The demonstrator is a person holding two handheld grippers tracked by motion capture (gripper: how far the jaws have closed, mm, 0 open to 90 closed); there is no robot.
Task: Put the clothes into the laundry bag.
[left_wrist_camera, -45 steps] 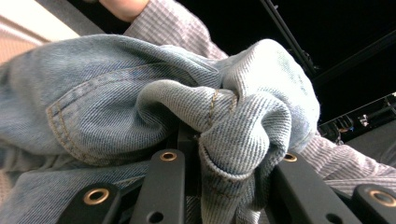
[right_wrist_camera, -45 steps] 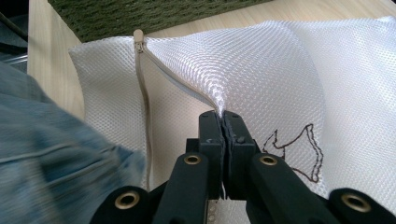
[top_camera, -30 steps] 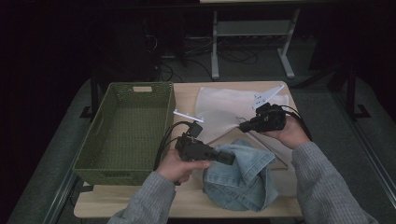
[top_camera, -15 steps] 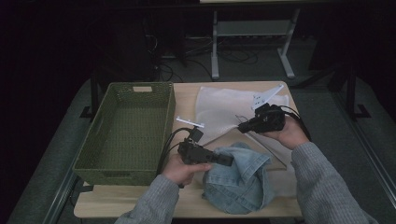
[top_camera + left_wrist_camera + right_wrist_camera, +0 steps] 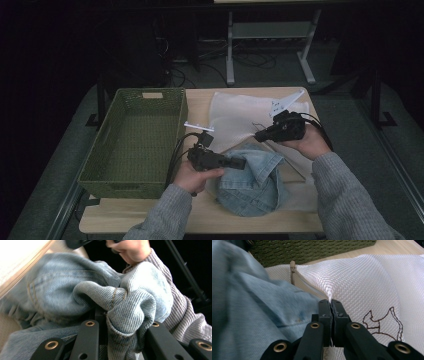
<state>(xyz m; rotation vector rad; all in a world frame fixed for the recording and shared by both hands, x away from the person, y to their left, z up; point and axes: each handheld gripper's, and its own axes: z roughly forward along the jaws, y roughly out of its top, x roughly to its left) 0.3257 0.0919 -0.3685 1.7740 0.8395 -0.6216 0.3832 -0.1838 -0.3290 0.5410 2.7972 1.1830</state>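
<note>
At the wooden surface (image 5: pixel 200 107), my left gripper (image 5: pixel 239 162) has its fingers (image 5: pixel 88 336) clamped on a bunched fold of the blue denim garment (image 5: pixel 255 180), the cloth pinched thick between them in the left gripper view (image 5: pixel 130 312). The garment lies crumpled at the near middle of the surface, its far edge overlapping the white mesh laundry bag (image 5: pixel 235 117) spread behind it. My right gripper (image 5: pixel 259 135) has its fingers (image 5: pixel 324 311) clenched tight on a raised ridge of that mesh bag (image 5: pixel 362 282), pulling a peak of the netting up beside the denim (image 5: pixel 249 305); a small zipper pull (image 5: pixel 292 267) stands at the bag's edge just next to the garment, and a brown stitched outline (image 5: pixel 384 322) marks the mesh close to the grip. A green woven basket (image 5: pixel 135 137) sits at the left of the surface, just beside my left hand (image 5: pixel 192 177) and apart from both cloths. A white plastic hanger (image 5: pixel 287 102) rests on the bag's far right corner, behind my right hand (image 5: pixel 307 142). Grey knitted sleeves (image 5: pixel 350 200) cover both forearms.
</note>
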